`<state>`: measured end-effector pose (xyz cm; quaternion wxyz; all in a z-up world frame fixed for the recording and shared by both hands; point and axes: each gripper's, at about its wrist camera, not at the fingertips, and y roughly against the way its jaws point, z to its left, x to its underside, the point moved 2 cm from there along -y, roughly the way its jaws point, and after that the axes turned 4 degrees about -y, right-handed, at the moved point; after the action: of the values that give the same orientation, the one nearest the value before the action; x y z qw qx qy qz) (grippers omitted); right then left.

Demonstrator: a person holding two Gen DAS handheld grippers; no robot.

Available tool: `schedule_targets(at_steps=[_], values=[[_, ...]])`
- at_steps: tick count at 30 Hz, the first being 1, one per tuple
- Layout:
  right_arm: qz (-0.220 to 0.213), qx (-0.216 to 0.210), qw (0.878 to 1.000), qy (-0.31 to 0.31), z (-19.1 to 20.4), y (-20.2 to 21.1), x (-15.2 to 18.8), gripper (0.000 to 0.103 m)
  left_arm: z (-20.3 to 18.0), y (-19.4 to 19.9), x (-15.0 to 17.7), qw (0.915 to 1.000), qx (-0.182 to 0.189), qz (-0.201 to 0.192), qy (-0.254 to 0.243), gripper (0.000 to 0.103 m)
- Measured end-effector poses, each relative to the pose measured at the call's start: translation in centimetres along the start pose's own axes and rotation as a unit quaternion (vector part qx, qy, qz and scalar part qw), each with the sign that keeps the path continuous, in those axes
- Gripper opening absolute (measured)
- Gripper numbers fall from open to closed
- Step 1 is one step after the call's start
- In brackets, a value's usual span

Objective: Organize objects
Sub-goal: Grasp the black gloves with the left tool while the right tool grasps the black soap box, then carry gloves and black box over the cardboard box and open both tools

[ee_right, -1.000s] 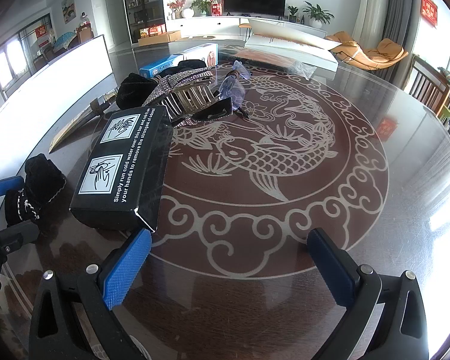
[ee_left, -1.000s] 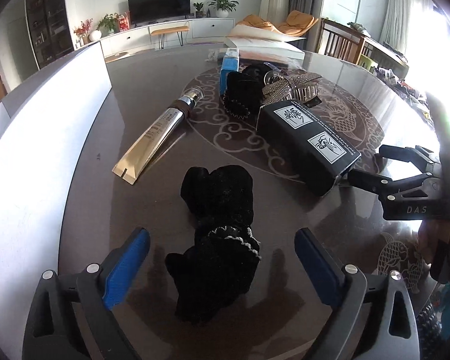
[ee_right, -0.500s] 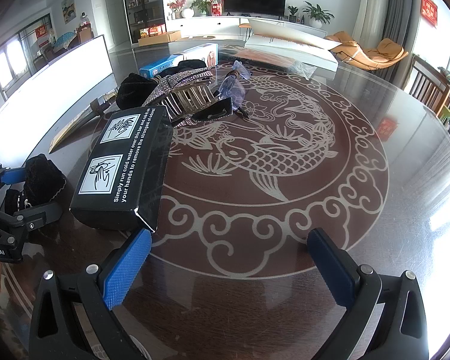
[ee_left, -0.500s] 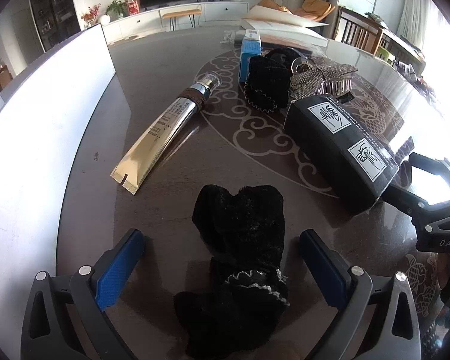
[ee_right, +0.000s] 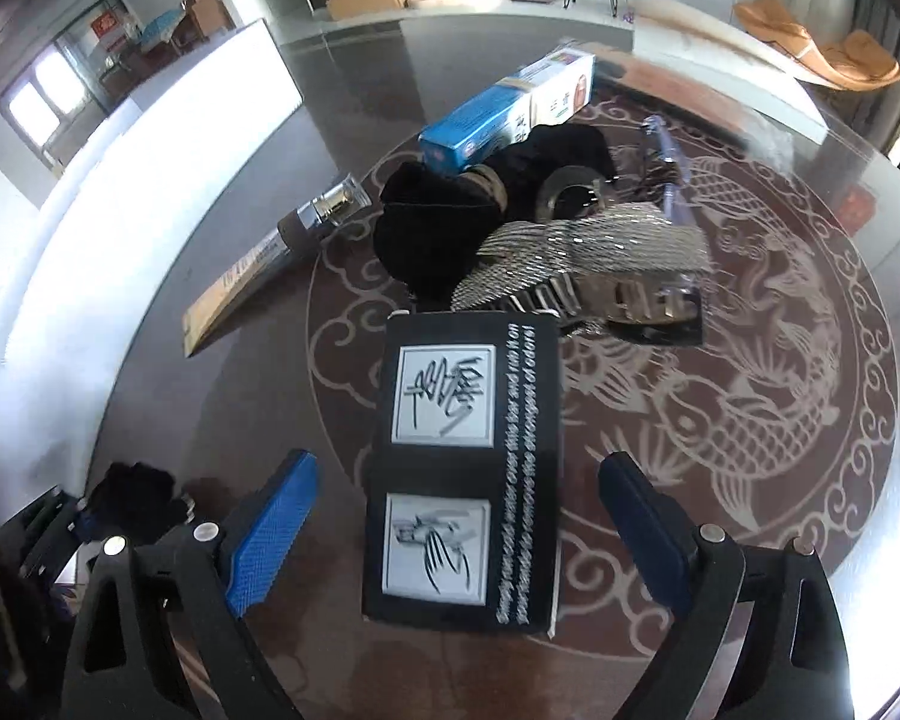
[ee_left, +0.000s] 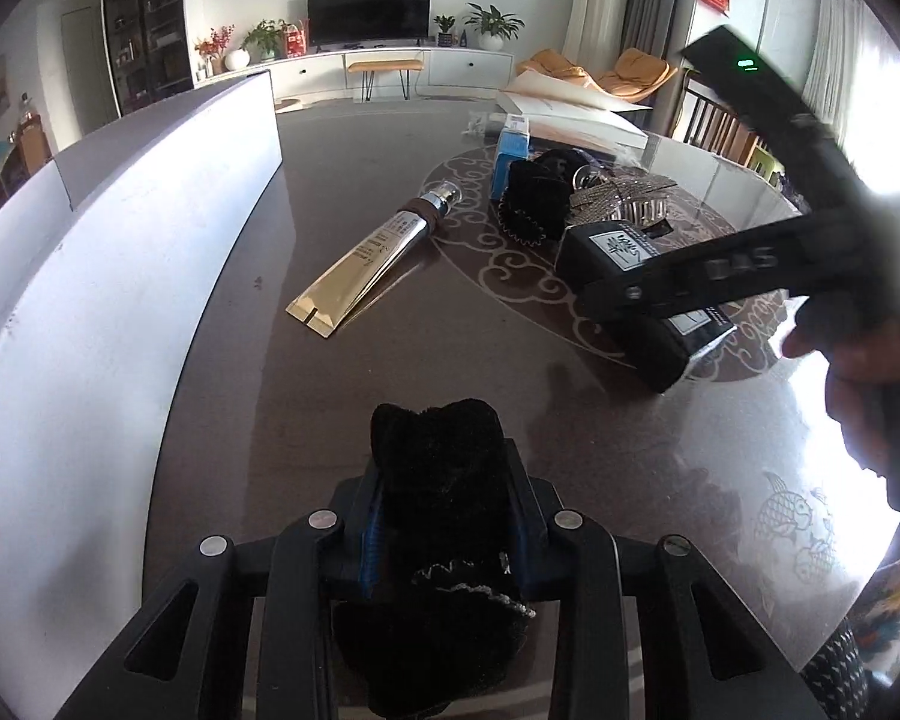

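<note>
Black glove [ee_left: 444, 480]: on dark table [ee_left: 450, 360], pinched by left gripper [ee_left: 444, 516], jaws just closed on it
Right gripper [ee_right: 456, 522]: unclenched, jaws just narrowing, straddling black box [ee_right: 468, 450], pads apart from it

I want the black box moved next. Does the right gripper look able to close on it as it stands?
Probably yes: the right gripper straddles the black box, jaws just been closing, gaps remain, nothing between.

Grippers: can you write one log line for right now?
left gripper: closed on black glove | right gripper: closing, astride black box, pads not touching
</note>
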<state>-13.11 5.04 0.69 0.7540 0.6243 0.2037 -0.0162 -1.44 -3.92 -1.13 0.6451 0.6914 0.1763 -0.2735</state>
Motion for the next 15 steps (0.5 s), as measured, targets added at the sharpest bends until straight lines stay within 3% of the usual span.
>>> schedule_targets(at_steps=[1,2,7,11,15], values=[[0.012,0.01,1.0,0.01,0.4,-0.7,-0.2,0.074,0.1,0.6,0.2,1.0,0.002,-0.003,0.0,0.032],[0.003,0.038,0.999,0.029,0.8,-0.5,-0.4,0.059,0.2,1.5,0.4,1.0,0.003,-0.009,0.001,0.032],[-0.012,0.023,0.999,0.045,1.2,2.0,1.0,0.059,2.0,6.3,0.7,0.9984,0.023,-0.045,0.027,0.032],[-0.05,-0.049,0.997,0.029,3.4,6.3,0.8,0.059,5.1,11.1,-0.4,0.9947,0.015,-0.09,0.047,0.032],[-0.097,-0.14,0.983,0.074,11.6,11.3,-0.1,0.059,10.3,14.5,-1.0,0.9904,-0.046,-0.112,0.067,0.032]])
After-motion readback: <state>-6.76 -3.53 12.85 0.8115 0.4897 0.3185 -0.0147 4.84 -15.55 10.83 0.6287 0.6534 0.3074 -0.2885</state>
